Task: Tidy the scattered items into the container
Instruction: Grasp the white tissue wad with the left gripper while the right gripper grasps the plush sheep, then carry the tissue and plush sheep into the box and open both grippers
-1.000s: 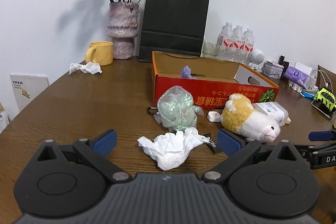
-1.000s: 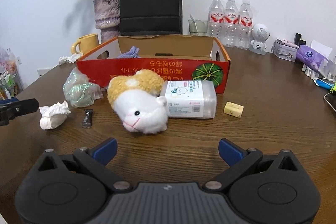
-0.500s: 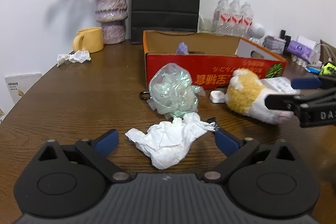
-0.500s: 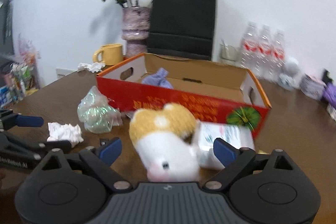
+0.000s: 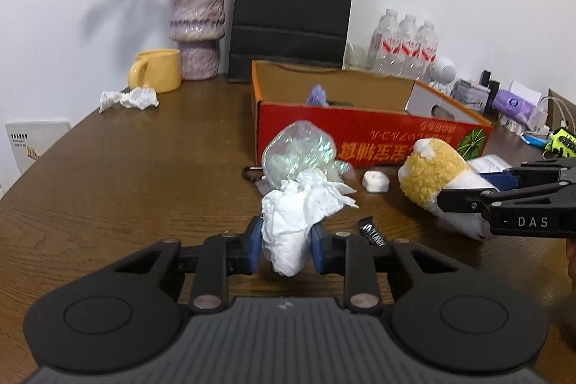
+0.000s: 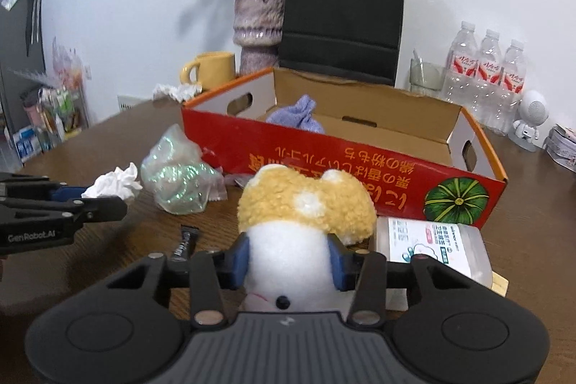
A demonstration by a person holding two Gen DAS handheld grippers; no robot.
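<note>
Box [image 5: 363,139], red with an open top, sits mid-table behind the clutter, a purple cloth [image 5: 317,95] already inside; from the left wrist view the left gripper [image 5: 286,249] is closing on a crumpled tissue [image 5: 300,215], its blue pads pressing the wad from both sides, a shiny plastic bag [image 5: 300,152] just behind it and a small white object [image 5: 375,181] nearby; the grip looks low on the wad, so lift straight up before swinging over the near wall, lest loose paper drag the bag along.

From the right wrist view the right gripper [image 6: 289,258] is closing round the white body of a plush toy [image 6: 304,211], pads pressing its flanks; a wipes pack [image 6: 433,245] touches the toy's side; squeeze until the fluff firms, raise clear of the pack, and keep apart from the other gripper on the way to the box [image 6: 360,168].
</note>
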